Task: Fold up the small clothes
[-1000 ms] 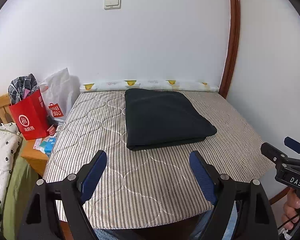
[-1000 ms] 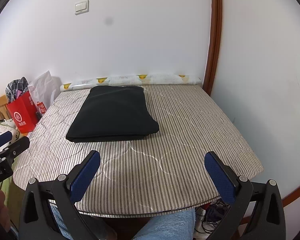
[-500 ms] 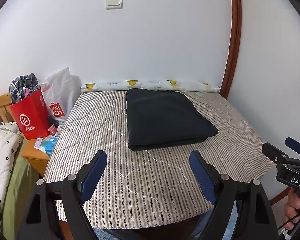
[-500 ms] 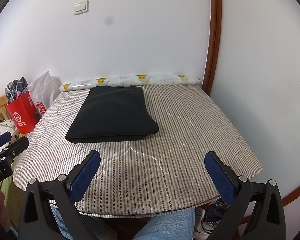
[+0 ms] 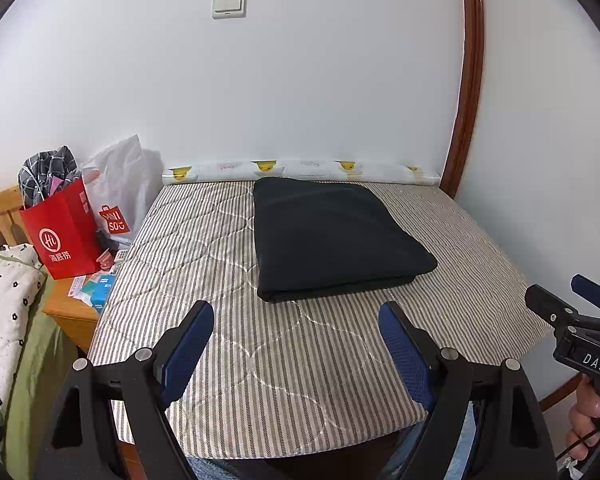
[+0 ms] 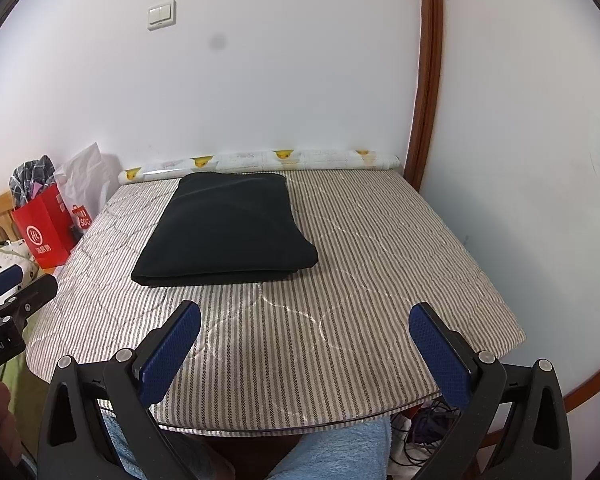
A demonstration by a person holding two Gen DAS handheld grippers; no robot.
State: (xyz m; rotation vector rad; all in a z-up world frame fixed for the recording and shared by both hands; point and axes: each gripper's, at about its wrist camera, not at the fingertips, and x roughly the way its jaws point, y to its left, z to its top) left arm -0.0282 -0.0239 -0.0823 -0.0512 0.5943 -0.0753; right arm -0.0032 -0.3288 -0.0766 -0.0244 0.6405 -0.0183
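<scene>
In the middle of the left wrist view, a bit toward the top, the black folded cloth (image 5: 336,236) lies flat on the striped bench (image 5: 292,360). It looks neat and square, with its thick folded edge facing the bottom of the frame. Nothing has changed from a moment ago: the cloth is in the same spot and both tools are where they were. I think that means this piece is done and the person is resting before the next one. The left hand-held gripper (image 5: 296,344) sits low in the frame with its two blue pads spread wide apart and nothing between them. In the right wrist view, the right hand-held gripper (image 6: 306,346) is also spread wide and holds nothing. Both are well apart from the cloth and hang near the bottom edge of the bench. The far edge of the cloth is just beside the duck-print roll (image 5: 300,168) along the wall at the top. To the right of the cloth there is lots of bare striped top, so there is room to move there. To the left there is some bare top too, but past that edge stand a red bag (image 5: 60,232) and a white bag (image 5: 120,188), so a wide swing that way could bump them. The bottom edge of the bench is close to the person's knees in blue pants (image 6: 332,452).
</scene>
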